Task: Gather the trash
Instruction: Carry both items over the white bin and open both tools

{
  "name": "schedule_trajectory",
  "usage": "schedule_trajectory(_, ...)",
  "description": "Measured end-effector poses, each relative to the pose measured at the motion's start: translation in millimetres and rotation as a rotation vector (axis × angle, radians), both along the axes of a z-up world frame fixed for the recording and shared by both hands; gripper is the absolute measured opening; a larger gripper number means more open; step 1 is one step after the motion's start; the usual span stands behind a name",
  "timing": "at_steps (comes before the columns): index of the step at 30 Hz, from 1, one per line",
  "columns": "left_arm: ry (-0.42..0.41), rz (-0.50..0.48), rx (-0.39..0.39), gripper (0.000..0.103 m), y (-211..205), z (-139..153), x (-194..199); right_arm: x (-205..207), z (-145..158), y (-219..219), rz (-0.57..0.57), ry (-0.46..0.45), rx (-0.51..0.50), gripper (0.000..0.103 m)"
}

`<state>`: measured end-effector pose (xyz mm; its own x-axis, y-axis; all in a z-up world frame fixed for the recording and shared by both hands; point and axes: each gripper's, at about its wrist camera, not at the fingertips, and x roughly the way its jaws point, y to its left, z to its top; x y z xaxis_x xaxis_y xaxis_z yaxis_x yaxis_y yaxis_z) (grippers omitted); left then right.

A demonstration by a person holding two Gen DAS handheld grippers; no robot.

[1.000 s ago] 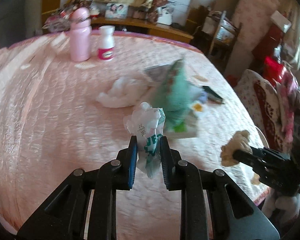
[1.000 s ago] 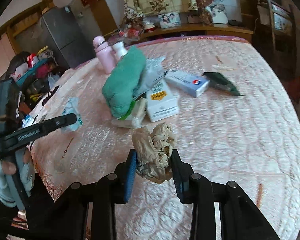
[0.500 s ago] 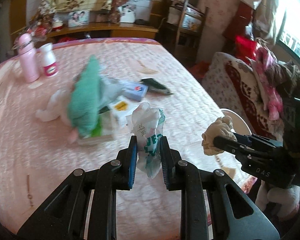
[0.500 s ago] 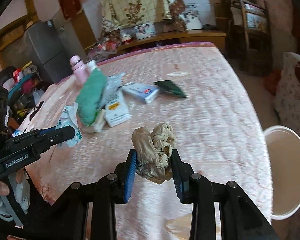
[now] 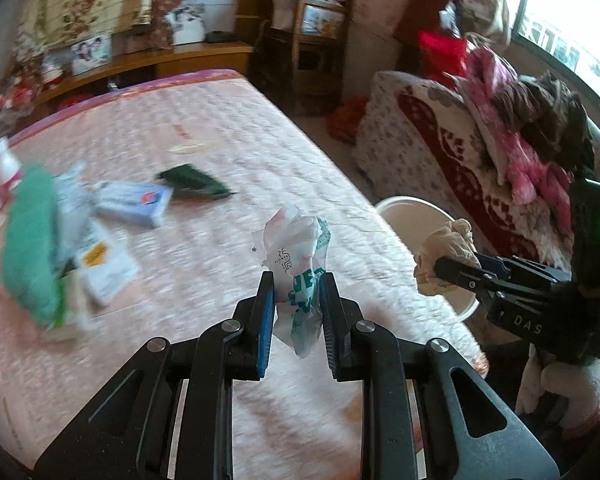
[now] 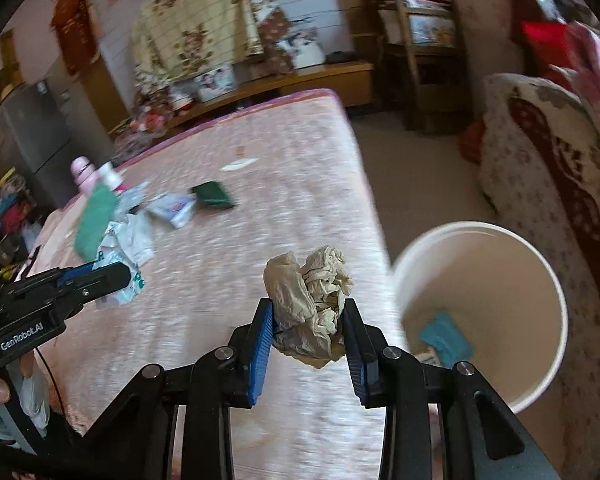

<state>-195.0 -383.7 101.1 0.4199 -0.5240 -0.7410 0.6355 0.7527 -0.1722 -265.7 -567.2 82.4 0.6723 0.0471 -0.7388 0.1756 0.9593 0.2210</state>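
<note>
Two crumpled wads are in transit, and the largest thing under them is the pink quilted bed (image 5: 228, 152). Beside its edge stands the round white plastic bin (image 6: 540, 292), already holding a blue scrap (image 6: 446, 334). The left gripper (image 5: 296, 304) is clenched on a white-and-green printed plastic wrapper (image 5: 296, 256), held above the bed. The right gripper (image 6: 306, 340) pinches a beige crumpled paper ball (image 6: 312, 300) above the bed's edge, just beside the bin.

Both wads look very light, soft and springy; a grip across the bulk holds them, and they would likely drop slowly and could catch on the blue pads.

Against the view half a second ago, the bin looms far larger in the right camera, and the green towel (image 5: 30, 240) and boxes (image 5: 134, 204) have slid leftward.
</note>
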Motion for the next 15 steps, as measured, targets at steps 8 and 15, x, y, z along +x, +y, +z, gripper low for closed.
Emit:
schedule_trajectory(8, 0.064, -0.108, -0.030, 0.019, -74.1, -11.1, 0.1, -17.9, -9.1, -73.9, -0.146, 0.043, -0.018, 0.033)
schedule_trajectory(15, 0.143, -0.171, -0.065, 0.019, -131.1, -26.8, 5.9, -26.8, -25.6, -120.0, -0.251, 0.079, -0.018, 0.033)
